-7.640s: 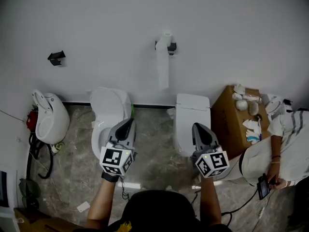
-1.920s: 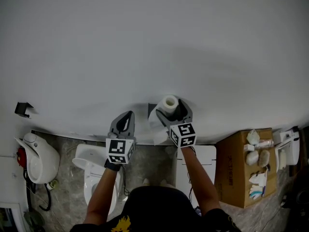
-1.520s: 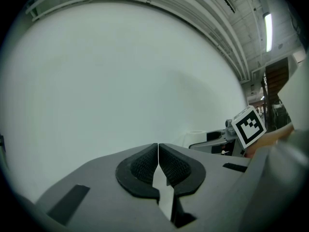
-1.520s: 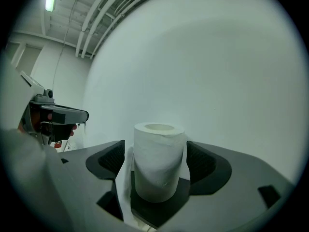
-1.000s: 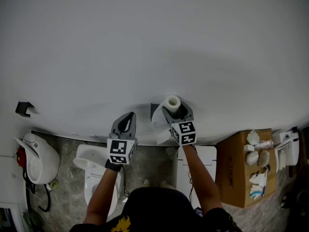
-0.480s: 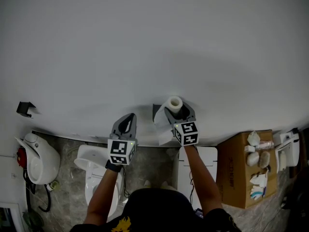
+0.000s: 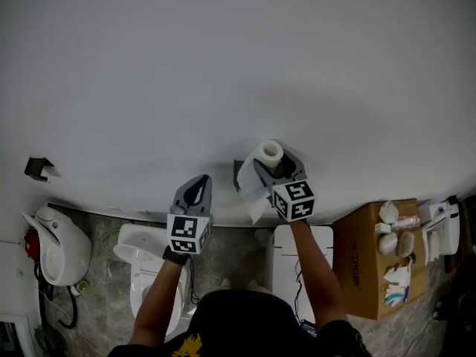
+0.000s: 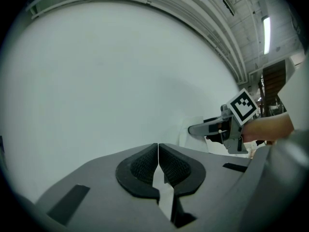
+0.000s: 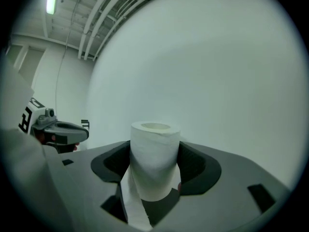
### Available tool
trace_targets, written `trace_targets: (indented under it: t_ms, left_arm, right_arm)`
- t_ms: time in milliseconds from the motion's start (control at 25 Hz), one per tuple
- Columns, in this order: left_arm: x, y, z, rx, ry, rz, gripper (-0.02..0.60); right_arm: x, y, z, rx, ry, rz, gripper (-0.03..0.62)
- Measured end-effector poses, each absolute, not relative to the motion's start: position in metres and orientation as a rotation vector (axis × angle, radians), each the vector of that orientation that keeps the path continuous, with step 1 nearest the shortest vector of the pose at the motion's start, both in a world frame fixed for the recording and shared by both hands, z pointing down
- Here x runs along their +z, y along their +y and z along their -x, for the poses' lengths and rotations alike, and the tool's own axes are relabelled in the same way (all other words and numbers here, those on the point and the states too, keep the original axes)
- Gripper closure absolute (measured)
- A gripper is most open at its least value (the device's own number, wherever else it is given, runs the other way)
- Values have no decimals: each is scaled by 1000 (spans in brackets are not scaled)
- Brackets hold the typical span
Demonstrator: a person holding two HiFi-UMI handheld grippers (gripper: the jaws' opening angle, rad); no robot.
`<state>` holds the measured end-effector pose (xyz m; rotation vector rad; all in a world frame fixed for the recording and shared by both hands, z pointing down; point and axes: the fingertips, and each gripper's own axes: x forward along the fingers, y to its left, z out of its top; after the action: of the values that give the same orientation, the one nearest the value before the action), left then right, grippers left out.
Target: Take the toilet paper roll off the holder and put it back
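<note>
The jaws of the right gripper (image 9: 153, 170) are clenched on the toilet paper roll (image 7: 268, 152), which is held upright by its sides close to the wall (image 7: 223, 65), with a loose tail (image 7: 253, 199) hanging below it. The jaws of the left gripper (image 8: 158, 164) are pressed together on nothing, off to the left. The roll is judged light and soft. It could be crushed by a hard squeeze, so it is best taken across its middle, as here, with the hollow core left free for the holder. The holder is largely hidden. Only a dark piece (image 7: 239, 172) beside the roll is made out, and whether the roll is clear of it cannot be told.
</note>
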<state>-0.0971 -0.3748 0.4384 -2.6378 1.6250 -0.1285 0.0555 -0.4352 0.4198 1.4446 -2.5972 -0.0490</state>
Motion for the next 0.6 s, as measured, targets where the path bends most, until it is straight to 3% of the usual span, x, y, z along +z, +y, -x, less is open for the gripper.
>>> trace_targets:
  t_ms: [600]
  left_arm:
    - [434,-368,87,-120,1598,2640,563]
  right_arm:
    - [297,-429,-56,-249,-2630,-1347,309]
